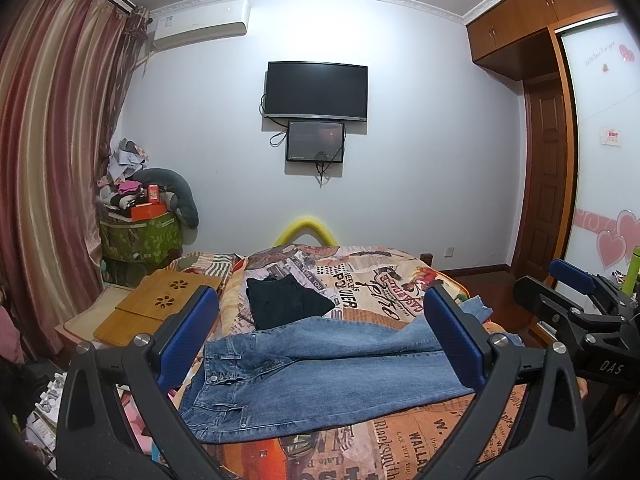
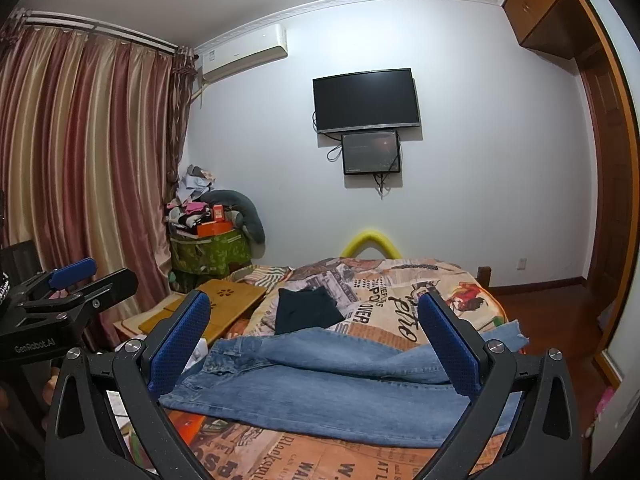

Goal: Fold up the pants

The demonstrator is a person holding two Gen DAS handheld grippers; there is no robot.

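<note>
Blue jeans (image 1: 320, 376) lie spread sideways across the patterned bed cover (image 1: 440, 440), waistband to the left, legs running right. They also show in the right wrist view (image 2: 340, 392), with a leg hem hanging off the bed's right edge. My left gripper (image 1: 320, 328) is open and empty, held above and in front of the jeans. My right gripper (image 2: 316, 328) is open and empty, also short of the jeans. The right gripper shows at the right edge of the left wrist view (image 1: 580, 312). The left gripper shows at the left edge of the right wrist view (image 2: 68, 292).
A folded black garment (image 1: 284, 300) lies on the bed beyond the jeans. A wooden lap desk (image 1: 160, 300) sits at the bed's left side. A cluttered green box (image 1: 140, 236) stands by the curtain. A wardrobe (image 1: 560, 160) is on the right.
</note>
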